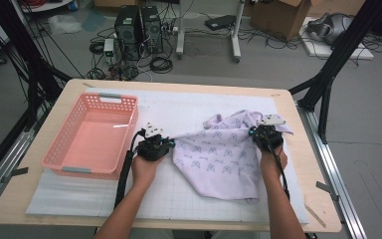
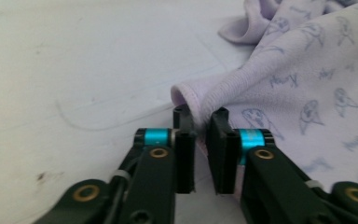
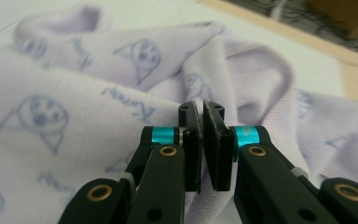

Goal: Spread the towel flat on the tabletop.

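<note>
Lilac cloth (image 1: 219,149) — blue cartoon prints — beside a pink basket (image 1: 69,144).

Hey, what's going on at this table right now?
A person is working a lilac printed cloth on the white mat with a gripper in each hand. The left gripper has the cloth's left corner between its jaws, with a small gap showing, so a firm grip isn't certain. The right gripper is pinched shut on a fold at the cloth's right side. A pink basket sits empty to the left.
</note>
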Available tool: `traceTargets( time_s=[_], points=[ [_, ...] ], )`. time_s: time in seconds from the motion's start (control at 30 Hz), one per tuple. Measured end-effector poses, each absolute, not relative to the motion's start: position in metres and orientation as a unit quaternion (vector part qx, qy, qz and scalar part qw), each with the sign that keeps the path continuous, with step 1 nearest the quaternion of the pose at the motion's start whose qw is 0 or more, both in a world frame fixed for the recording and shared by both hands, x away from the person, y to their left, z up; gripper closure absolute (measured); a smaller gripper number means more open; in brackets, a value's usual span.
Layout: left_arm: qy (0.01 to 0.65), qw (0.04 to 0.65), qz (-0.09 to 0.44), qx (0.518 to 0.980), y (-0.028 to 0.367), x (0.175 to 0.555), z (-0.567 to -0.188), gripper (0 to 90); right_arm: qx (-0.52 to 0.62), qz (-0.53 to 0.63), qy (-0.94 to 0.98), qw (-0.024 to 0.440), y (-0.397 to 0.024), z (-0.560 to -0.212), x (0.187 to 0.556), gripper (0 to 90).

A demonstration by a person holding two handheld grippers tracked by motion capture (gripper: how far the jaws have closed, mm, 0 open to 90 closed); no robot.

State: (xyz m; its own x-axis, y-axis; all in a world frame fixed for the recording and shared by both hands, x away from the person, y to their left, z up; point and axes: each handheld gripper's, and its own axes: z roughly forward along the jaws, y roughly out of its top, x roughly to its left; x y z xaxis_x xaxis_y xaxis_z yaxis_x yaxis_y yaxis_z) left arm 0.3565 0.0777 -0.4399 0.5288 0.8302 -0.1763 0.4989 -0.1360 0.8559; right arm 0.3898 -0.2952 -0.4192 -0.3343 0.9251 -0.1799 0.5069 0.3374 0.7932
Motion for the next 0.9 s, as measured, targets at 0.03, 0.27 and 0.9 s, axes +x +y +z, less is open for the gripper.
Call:
traceTargets(
  time_s=[0.03,0.27,0.9],
  points=[
    [0.455,0.481,0.165,0.731,0.077,0.356,-0.439,66.6,0.485,0.325,0.743,0.327,-0.296,-0.417,0.391,85.7],
    [0.411,0.483,0.138,0.761,0.087,0.331,-0.436,58.8,0.486,0.367,0.734,0.301,-0.314,-0.405,0.37,65.6],
    [0.4,0.452,0.084,0.792,0.042,0.313,-0.446,65.8,0.448,0.379,0.774,0.236,-0.346,-0.418,0.28,59.4]
  ],
)
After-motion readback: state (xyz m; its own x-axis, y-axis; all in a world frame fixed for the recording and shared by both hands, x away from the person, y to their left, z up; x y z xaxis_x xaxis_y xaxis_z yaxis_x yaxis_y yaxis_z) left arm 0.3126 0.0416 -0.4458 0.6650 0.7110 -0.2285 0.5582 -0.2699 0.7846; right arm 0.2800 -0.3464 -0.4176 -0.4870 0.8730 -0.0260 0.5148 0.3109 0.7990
